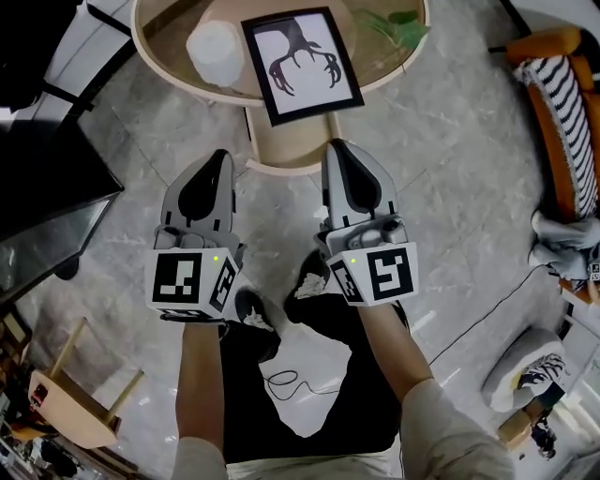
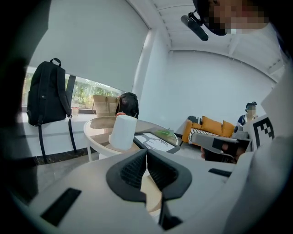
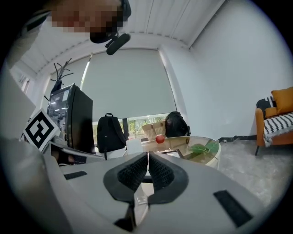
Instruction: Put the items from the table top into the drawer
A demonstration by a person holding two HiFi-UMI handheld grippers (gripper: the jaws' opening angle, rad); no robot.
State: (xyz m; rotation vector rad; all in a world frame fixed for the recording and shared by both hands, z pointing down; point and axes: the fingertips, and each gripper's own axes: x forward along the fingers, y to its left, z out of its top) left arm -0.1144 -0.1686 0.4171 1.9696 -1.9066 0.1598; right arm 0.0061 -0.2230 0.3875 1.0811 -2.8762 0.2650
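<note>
Head view, looking steeply down: a person stands on a grey marbled floor (image 1: 450, 187) and holds two grey handheld grippers side by side, each with a cube of black-and-white square markers at its rear. The left claw (image 1: 222, 155) and the right claw (image 1: 339, 145) both point toward a round glass-topped table with a pale wooden rim (image 1: 143, 45) at the top of the picture.

On the table stand a white cylinder (image 1: 217, 53) at the left and a black-framed picture of a dark antler-like drawing (image 1: 302, 64) lying flat in the middle, just beside the cylinder. A green leafy sprig (image 1: 394, 26) lies at the right edge. A pale wooden block (image 1: 281, 141) juts out below the rim, between the two claws; whether it is a drawer cannot be told.

In the left gripper view, the left claw (image 2: 146, 155) is closed, its ribbed black pads meeting with nothing between them. The cylinder (image 2: 123, 132) and picture (image 2: 155, 140) lie beyond its tips.

In the right gripper view, the right claw (image 3: 148, 157) is likewise closed and empty. Beyond it a small red apple (image 3: 160, 139) sits on the table, with the sprig (image 3: 203, 148) to the right.

A black backpack (image 2: 46, 96) rests by the window, and an orange sofa (image 1: 553, 112) stands well apart at the right.
</note>
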